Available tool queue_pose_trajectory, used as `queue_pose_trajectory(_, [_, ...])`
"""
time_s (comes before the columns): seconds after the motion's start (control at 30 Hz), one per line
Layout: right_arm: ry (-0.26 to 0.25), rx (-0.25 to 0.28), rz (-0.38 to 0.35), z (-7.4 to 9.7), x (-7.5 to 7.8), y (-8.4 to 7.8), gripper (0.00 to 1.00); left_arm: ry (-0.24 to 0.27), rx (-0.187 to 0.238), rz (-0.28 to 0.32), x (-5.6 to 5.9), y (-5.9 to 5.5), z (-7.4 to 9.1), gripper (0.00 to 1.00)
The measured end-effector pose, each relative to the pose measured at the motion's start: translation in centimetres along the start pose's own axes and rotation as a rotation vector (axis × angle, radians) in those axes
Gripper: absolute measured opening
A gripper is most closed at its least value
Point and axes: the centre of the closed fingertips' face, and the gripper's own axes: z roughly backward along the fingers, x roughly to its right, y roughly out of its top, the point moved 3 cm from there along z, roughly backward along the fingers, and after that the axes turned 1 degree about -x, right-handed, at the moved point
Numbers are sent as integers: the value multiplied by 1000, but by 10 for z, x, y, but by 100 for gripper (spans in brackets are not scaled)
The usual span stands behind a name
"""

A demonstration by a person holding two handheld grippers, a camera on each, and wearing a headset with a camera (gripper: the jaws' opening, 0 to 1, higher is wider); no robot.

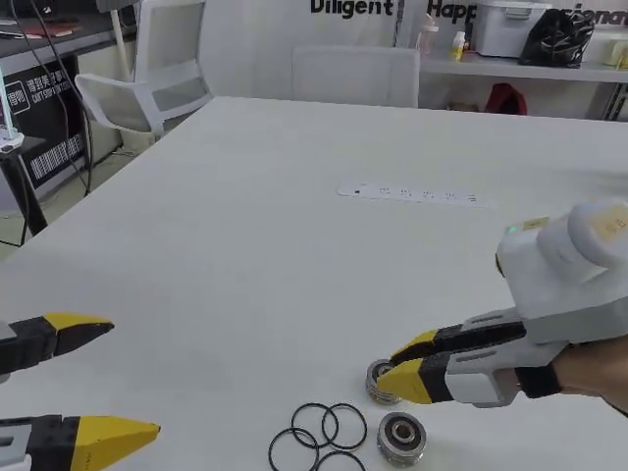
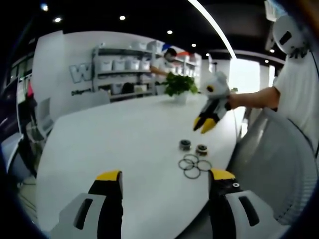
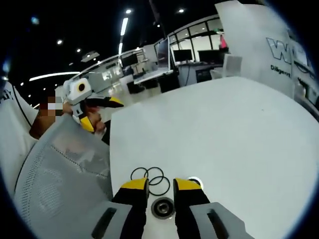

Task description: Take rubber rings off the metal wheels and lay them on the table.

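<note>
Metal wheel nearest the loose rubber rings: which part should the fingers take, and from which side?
Probably its outer rim, from above. The metal wheel lies flat, hub up, so opposite sides of the rim are free. Keep the fingers clear of the rubber rings beside it and the second wheel just beyond. The right gripper hovers nearest.

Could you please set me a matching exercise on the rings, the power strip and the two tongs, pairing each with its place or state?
1 rings
2 power strip
3 left tongs
4 right tongs

a wide open, nothing between
b at the wheels
c overlapping in a cluster on the table
d alone, farther across the table

Pairs: 1-c, 2-d, 3-a, 4-b
</note>
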Motion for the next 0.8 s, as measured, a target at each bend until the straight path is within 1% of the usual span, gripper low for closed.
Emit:
queue_pose_trajectory(0.07, [-17, 13, 0, 7, 4, 0, 18, -1, 0, -2, 0, 0, 0, 71])
queue_pose_trajectory(0.13, [-40, 38, -1, 14, 7, 0, 19, -2, 2, -3, 0, 1, 0, 71])
queue_pose_trajectory(0.23, [-48, 63, -8, 23, 8, -1, 22, -3, 4, -3, -1, 1, -1, 71])
queue_pose_trajectory(0.33, [-68, 96, -17, 33, 8, -2, 31, -7, 5, -2, 0, 2, -1, 71])
queue_pose_trajectory(0.4, [-78, 125, -25, 40, 7, -5, 38, -8, 8, -2, 0, 2, -2, 72])
queue_pose_trajectory(0.47, [-88, 141, -28, 45, 6, -8, 42, -11, 8, 0, 1, 2, -2, 72])
queue_pose_trajectory(0.5, [-92, 144, -29, 46, 6, -9, 45, -15, 11, 6, 1, 2, -3, 73])
queue_pose_trajectory(0.6, [-123, 168, -29, 52, 5, -15, 55, -19, 16, 15, 3, 2, -4, 78])
queue_pose_trajectory(0.73, [-141, 171, -23, 52, 1, -26, 63, -28, 17, 21, 5, 0, -7, 81])
queue_pose_trajectory(0.8, [-144, 171, -28, 52, -1, -33, 69, -31, 12, 19, 6, -1, -8, 81])
